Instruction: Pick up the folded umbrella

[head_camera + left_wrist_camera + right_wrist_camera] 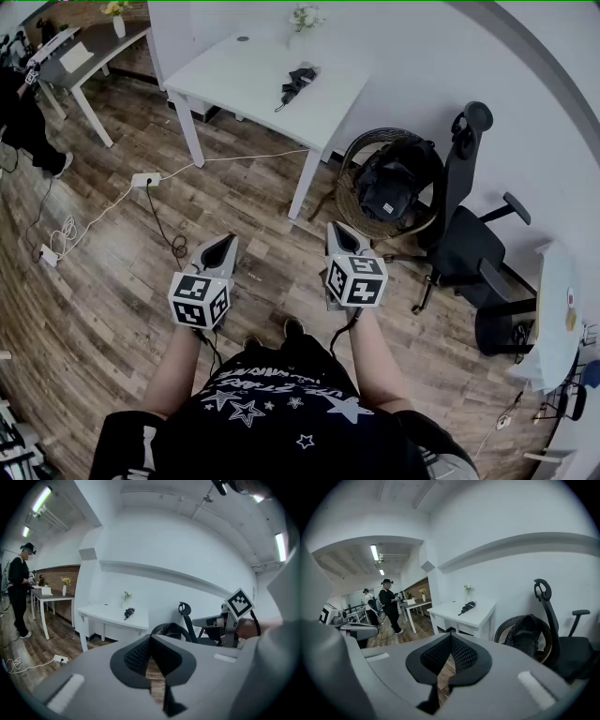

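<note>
The folded black umbrella [298, 82] lies on the white table [244, 84] across the room, near its far right part. It also shows small in the left gripper view [129, 613] and the right gripper view [467, 607]. Both grippers are held over the wooden floor, well short of the table and pointing towards it. My left gripper [217, 251] is shut with nothing between its mesh pads [140, 656]. My right gripper [342, 230] is shut and empty too, its pads [461, 654] meeting at the tip.
A wicker basket holding a black backpack [394, 183] stands right of the table, with a black office chair [469, 234] beside it. Cables and a power strip [145, 178] lie on the floor at the left. A person [23, 122] stands by a second table [94, 47]. A small flower vase [305, 17] stands on the white table.
</note>
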A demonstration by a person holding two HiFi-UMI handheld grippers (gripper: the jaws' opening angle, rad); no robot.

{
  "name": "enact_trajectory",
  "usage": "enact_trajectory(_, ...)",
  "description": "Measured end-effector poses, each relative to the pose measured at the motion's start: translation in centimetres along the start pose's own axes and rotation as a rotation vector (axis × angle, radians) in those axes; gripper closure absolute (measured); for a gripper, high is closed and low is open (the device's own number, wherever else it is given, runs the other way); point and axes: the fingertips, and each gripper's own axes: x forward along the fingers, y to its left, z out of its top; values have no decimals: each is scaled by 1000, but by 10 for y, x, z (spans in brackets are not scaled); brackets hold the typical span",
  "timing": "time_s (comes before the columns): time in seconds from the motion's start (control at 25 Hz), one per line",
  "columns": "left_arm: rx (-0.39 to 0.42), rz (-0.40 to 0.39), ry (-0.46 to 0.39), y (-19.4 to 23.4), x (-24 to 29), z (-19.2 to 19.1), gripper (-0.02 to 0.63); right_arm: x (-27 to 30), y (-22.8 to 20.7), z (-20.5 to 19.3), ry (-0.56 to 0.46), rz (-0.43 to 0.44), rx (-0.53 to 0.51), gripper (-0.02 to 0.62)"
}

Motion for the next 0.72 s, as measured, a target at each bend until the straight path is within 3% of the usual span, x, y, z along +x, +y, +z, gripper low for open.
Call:
enact_trajectory(0.52, -5, -33, 27, 11, -22, -11, 603, -5, 30, -15, 32, -12, 4, 580)
enact_trajectory(0.72, 12, -57, 57, 13, -36, -31, 603, -10, 36, -25, 2, -22, 69, 580)
